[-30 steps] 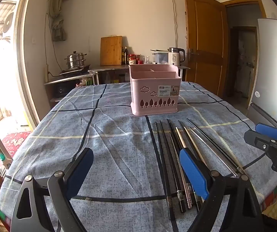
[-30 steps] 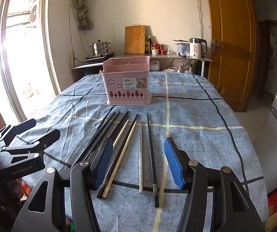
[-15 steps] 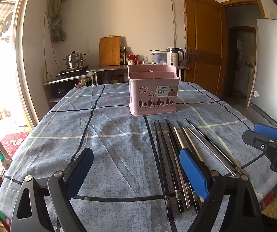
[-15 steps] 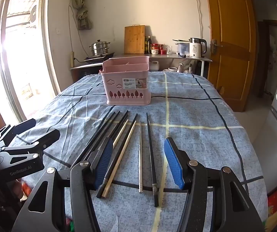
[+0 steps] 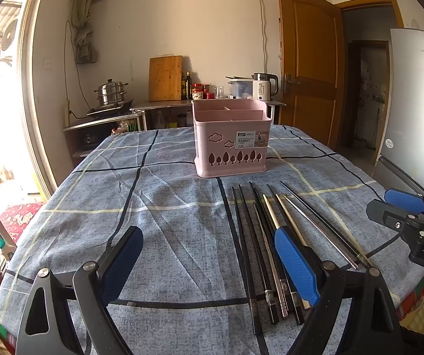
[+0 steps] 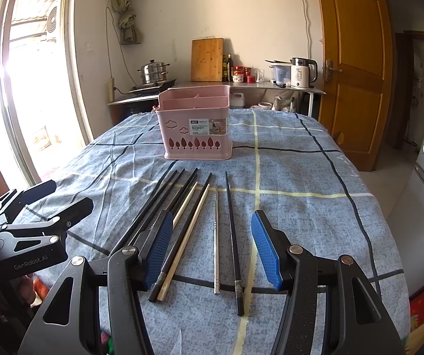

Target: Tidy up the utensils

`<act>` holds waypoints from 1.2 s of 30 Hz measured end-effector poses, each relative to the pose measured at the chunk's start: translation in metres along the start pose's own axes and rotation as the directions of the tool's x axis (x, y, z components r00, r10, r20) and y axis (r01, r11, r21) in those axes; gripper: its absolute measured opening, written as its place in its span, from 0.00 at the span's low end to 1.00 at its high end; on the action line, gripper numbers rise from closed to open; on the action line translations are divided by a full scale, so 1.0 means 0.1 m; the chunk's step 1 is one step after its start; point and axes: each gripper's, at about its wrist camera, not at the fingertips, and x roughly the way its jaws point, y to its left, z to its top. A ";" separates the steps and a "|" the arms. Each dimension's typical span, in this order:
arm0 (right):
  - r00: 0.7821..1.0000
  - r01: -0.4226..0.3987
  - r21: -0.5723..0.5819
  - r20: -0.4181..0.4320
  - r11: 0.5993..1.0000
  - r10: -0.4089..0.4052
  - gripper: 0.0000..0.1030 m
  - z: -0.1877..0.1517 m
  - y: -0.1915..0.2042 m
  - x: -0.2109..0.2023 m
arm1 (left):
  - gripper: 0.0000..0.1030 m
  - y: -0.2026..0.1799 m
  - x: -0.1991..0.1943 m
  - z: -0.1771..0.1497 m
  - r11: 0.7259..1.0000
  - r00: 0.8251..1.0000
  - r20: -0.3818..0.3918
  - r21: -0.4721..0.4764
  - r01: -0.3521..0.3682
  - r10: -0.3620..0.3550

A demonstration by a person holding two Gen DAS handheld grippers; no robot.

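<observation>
A pink utensil basket (image 5: 231,139) with dividers stands on the blue plaid tablecloth, also in the right wrist view (image 6: 195,127). Several black, wooden and metal chopsticks (image 5: 266,242) lie in a row in front of it, also in the right wrist view (image 6: 194,216). My left gripper (image 5: 209,261) is open and empty, low over the near table, left of the chopsticks' ends. My right gripper (image 6: 212,247) is open and empty, its jaws straddling the near ends of the chopsticks.
The tablecloth (image 5: 152,207) covers the table to its edges. Behind stand a counter with a steamer pot (image 5: 111,92), cutting board (image 5: 165,78), kettle (image 5: 263,86) and jars. A wooden door (image 5: 308,80) and a fridge (image 5: 416,103) are on the right.
The left wrist view has crept slightly forward and down toward the chopsticks. The right gripper has barely moved. Both stay open.
</observation>
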 end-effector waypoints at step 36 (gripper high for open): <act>1.000 -0.001 -0.001 0.001 1.000 0.001 0.54 0.01 0.00 -0.02 | 0.88 -0.02 0.00 -0.01 1.000 1.000 0.002 0.004 0.008 -0.008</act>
